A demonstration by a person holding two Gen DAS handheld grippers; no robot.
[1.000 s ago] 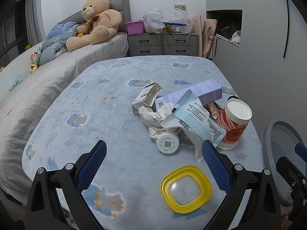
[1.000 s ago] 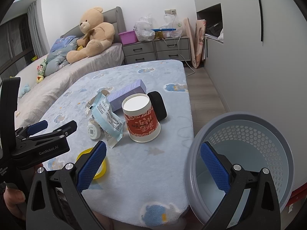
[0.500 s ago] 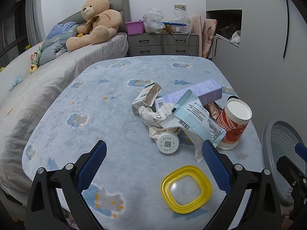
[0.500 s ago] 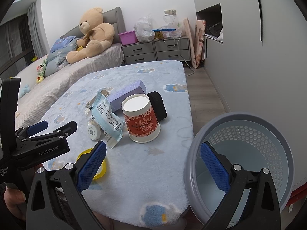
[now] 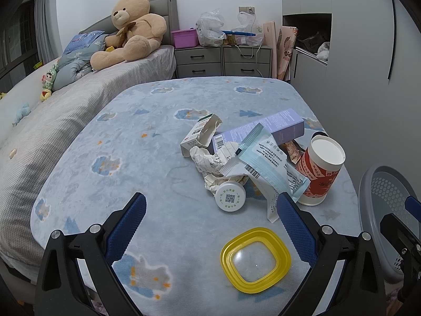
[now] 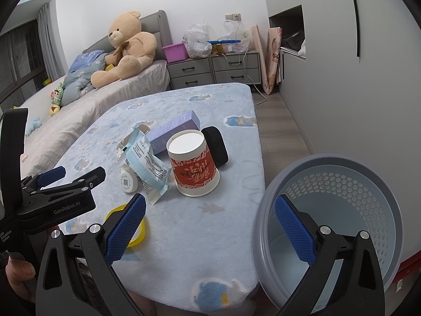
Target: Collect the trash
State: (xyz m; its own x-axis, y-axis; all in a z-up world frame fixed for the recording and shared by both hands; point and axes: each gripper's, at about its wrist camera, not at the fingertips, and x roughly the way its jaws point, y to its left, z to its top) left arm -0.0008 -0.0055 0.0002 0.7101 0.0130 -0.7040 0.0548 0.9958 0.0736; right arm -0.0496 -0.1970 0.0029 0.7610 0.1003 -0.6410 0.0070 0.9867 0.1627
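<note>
A pile of trash lies on the blue blanket-covered table [image 5: 158, 163]: a red paper cup [image 5: 319, 169] upside down, a light-blue wrapper [image 5: 268, 163], crumpled paper [image 5: 208, 162], a torn white box [image 5: 201, 137], a purple box [image 5: 263, 130], a small white jar [image 5: 231, 196] and a yellow lid [image 5: 255, 259]. My left gripper [image 5: 210, 226] is open and empty, just short of the pile. My right gripper [image 6: 210, 226] is open and empty between the cup [image 6: 193, 162] and the grey perforated bin [image 6: 342, 210] at the table's right edge. A black round object [image 6: 215, 147] lies behind the cup.
A bed with a teddy bear [image 5: 131, 29] runs along the left. Grey drawers [image 5: 223, 58] with bags stand at the back. A white wardrobe wall [image 6: 355, 79] is on the right, with wooden floor [image 6: 281, 126] between it and the table.
</note>
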